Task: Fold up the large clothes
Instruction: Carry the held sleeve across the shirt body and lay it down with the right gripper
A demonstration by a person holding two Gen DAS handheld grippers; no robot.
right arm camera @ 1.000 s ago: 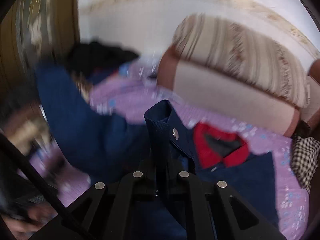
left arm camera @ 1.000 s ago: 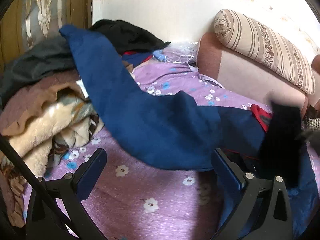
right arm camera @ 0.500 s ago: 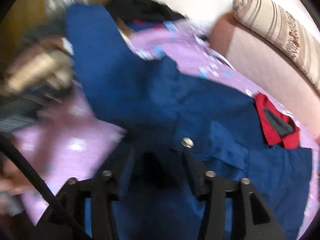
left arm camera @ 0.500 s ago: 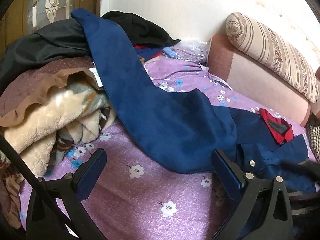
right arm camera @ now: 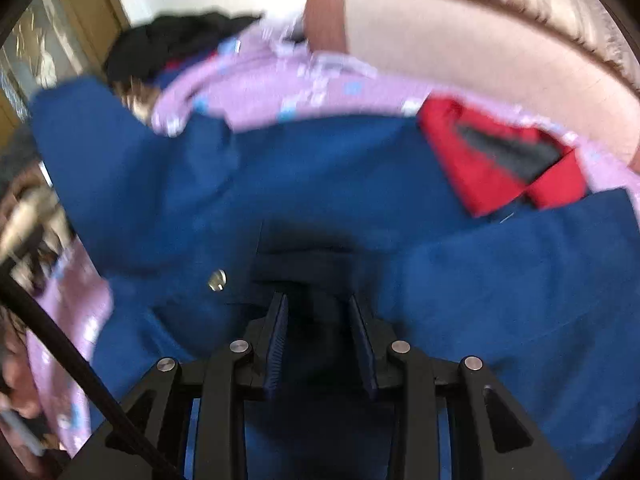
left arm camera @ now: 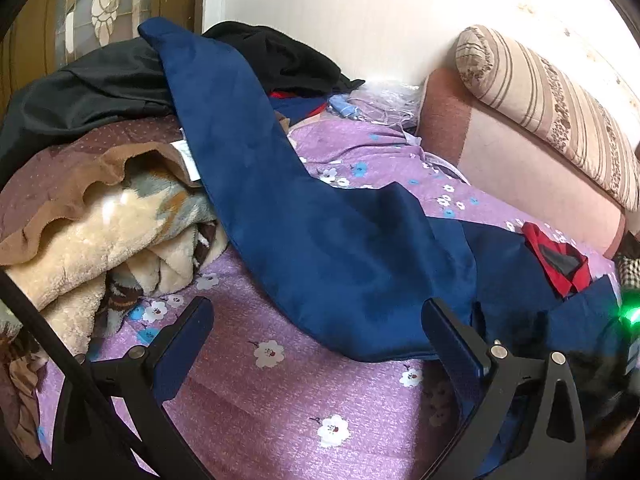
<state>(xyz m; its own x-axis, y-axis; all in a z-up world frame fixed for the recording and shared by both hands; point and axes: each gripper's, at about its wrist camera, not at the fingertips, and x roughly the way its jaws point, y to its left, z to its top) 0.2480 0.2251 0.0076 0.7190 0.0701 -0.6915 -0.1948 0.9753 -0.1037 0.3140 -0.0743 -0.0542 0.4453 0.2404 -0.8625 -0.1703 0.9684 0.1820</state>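
A large navy blue jacket [left arm camera: 320, 240] with a red collar [left arm camera: 560, 260] lies on the purple flowered bedsheet [left arm camera: 280, 400]. One sleeve drapes up over the clothes pile at the left. My left gripper [left arm camera: 316, 344] is open and empty, low over the sheet just before the jacket's hem. In the blurred right wrist view my right gripper [right arm camera: 318, 320] has its jaws slightly apart, right above the jacket [right arm camera: 440, 280] near a metal snap [right arm camera: 217, 280]. No cloth shows between its pads. The red collar [right arm camera: 500, 168] lies ahead to the right.
A heap of fleece blankets [left arm camera: 100, 232] and dark clothes [left arm camera: 100, 84] fills the left. A pink bolster [left arm camera: 520, 168] with a striped pillow [left arm camera: 560, 104] on top runs along the wall at the right. A clear plastic bag [left arm camera: 384, 104] lies at the back.
My right gripper was shut on the jacket's front edge and held it up; it has come down onto the spread jacket and let go. The left gripper stayed open and shifted slightly.
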